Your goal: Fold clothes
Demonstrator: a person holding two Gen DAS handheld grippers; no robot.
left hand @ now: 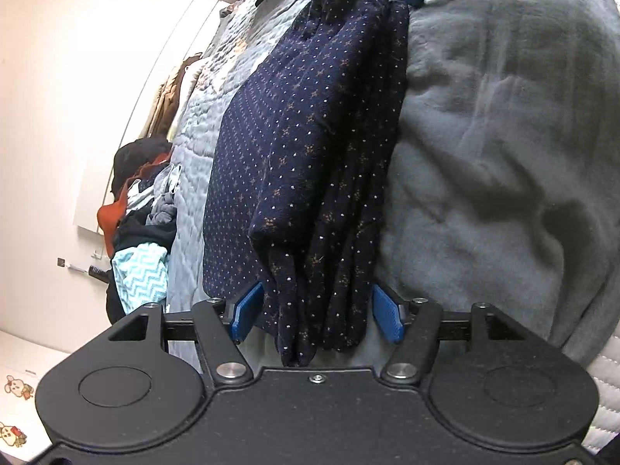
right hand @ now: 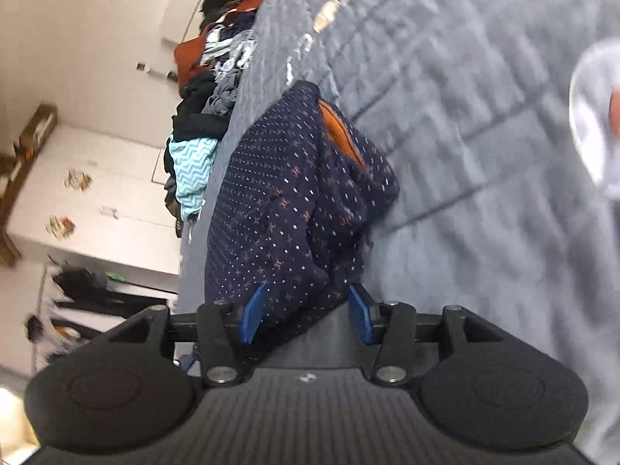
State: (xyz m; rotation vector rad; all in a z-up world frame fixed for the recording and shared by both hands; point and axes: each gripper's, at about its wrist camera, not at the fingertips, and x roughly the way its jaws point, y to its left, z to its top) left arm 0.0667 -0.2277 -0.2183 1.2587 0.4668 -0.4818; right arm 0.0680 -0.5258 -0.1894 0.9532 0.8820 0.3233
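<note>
Left gripper [left hand: 317, 312] clamps bunched navy dotted knit garment [left hand: 310, 155] over grey quilted bedspread [left hand: 201, 124]; right gripper [right hand: 306, 316] pinches its other end. Thick layers may slip, undoing folds. Unfolded clothes pile [left hand: 141, 213] beyond.

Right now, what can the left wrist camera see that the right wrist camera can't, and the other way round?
Only the left wrist view shows the fleecy grey blanket beside the garment and the other gripper's fingers at the top edge. Only the right wrist view shows the orange lining inside the cloth and a white cabinet with stickers. Both show the navy dotted garment between blue pads, the quilted bedcover and the pile of clothes.
</note>
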